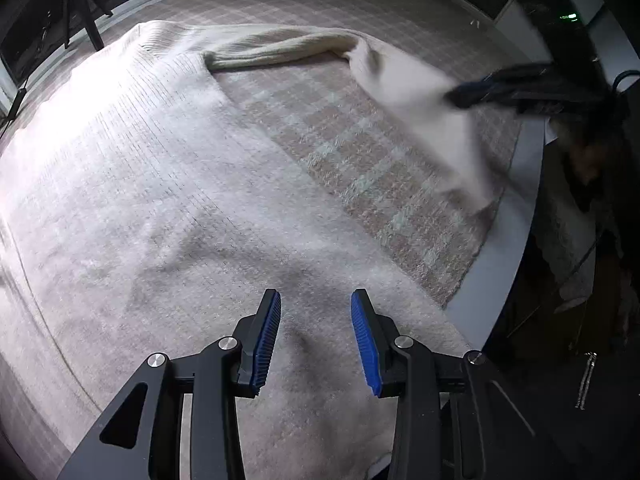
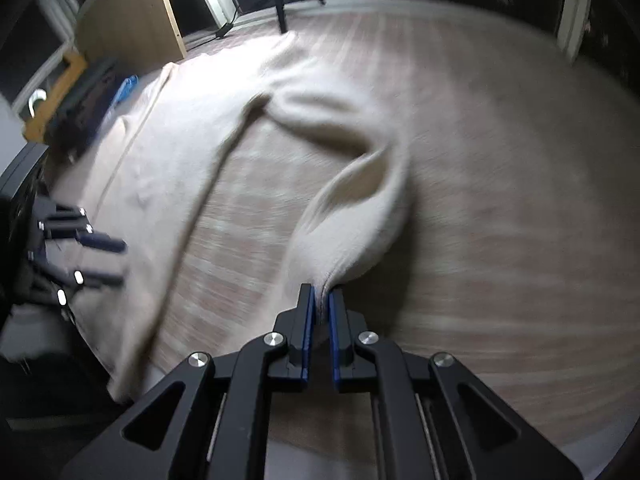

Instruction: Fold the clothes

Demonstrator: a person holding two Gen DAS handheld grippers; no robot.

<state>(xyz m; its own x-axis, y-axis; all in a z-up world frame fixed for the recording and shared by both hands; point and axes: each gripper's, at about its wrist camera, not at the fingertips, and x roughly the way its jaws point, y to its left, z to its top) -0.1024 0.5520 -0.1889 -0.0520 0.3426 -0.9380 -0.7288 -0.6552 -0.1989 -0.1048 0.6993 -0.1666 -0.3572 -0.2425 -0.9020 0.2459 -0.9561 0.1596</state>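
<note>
Dim room, glare on sweater [image 1: 120, 152]; right view motion-blurred; fisheye bends edges, dark corners.

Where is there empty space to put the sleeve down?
Bare checked blanket lies between the sweater body and its raised sleeve, and more beyond the sleeve. It is crowded near the left tool over the sweater.

cream knit sweater [image 1: 132, 168] lies flat on the checked cloth, one sleeve [image 2: 352, 216] lifted.
</note>
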